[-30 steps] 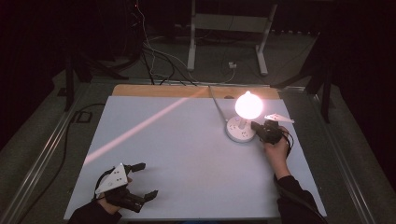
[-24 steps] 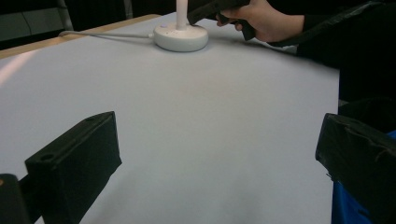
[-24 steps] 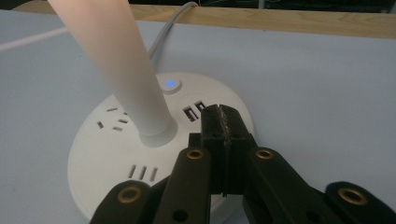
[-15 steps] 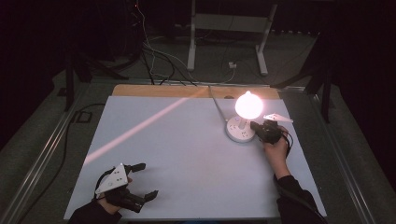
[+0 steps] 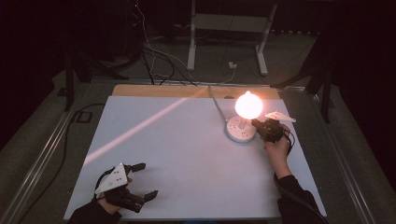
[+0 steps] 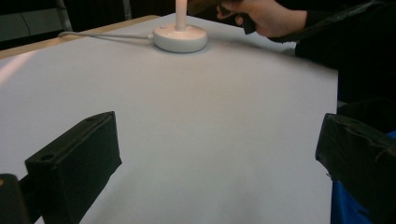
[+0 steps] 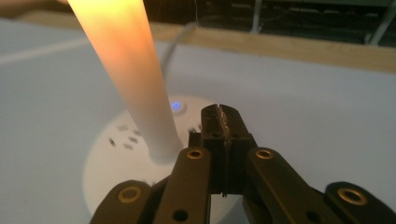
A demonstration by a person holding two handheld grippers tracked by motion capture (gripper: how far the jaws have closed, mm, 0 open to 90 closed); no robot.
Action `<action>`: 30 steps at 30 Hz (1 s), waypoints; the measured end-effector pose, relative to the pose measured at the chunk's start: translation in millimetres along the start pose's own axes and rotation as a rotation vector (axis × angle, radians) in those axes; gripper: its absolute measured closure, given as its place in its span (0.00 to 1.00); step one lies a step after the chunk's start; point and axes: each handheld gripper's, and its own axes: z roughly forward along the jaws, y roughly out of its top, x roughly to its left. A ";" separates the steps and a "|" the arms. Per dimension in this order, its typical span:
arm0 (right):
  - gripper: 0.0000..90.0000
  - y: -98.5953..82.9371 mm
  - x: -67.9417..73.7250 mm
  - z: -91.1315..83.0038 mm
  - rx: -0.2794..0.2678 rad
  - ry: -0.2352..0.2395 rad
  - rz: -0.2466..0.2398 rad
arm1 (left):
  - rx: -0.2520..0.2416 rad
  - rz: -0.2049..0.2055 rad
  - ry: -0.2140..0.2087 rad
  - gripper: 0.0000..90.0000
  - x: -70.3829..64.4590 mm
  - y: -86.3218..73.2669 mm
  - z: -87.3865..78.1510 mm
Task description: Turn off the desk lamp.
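Right gripper (image 5: 259,125) sits at the far right of the table (image 5: 187,158), jaws pressed flat together with nothing between them, tip just over the near-right edge of the round white socket base (image 5: 241,129). The lit lamp (image 5: 248,105) stands plugged into that base, glowing warm orange; in the right gripper view its stem (image 7: 126,70) reads as a pale cone widening upward, with a small blue indicator light (image 7: 176,106) on the base just beyond it. Base has several slot outlets on top and a grey cable (image 5: 215,102) running off toward the far edge.

Left gripper (image 5: 140,182) rests at the near left corner, well apart from the lamp, jaws spread wide, holding nothing.

Risks, as I judge them:
- closed tip looks set to press something on the base, probably the switch; if it lands off target it hits an outlet slot or bare plastic and nothing toggles.
- push with a sideways lean and the light base may skid on the smooth white surface, since nothing braces it.
- tip is very near the stem; a drift left could knock the lamp, tilt it in the socket or pull it out.
- glare from the bulb washes out the high view, so whether the tip touches the base can't be told.
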 end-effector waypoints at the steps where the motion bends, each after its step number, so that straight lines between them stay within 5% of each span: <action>1: 1.00 2.3 0.5 -2.7 -0.009 0.001 0.001 | 0.000 0.001 0.000 0.01 -0.2 0.0 0.0; 30: 1.00 -17.7 1.9 15.7 0.071 -0.002 -0.019 | 0.001 0.002 0.001 0.01 -0.1 -0.3 0.4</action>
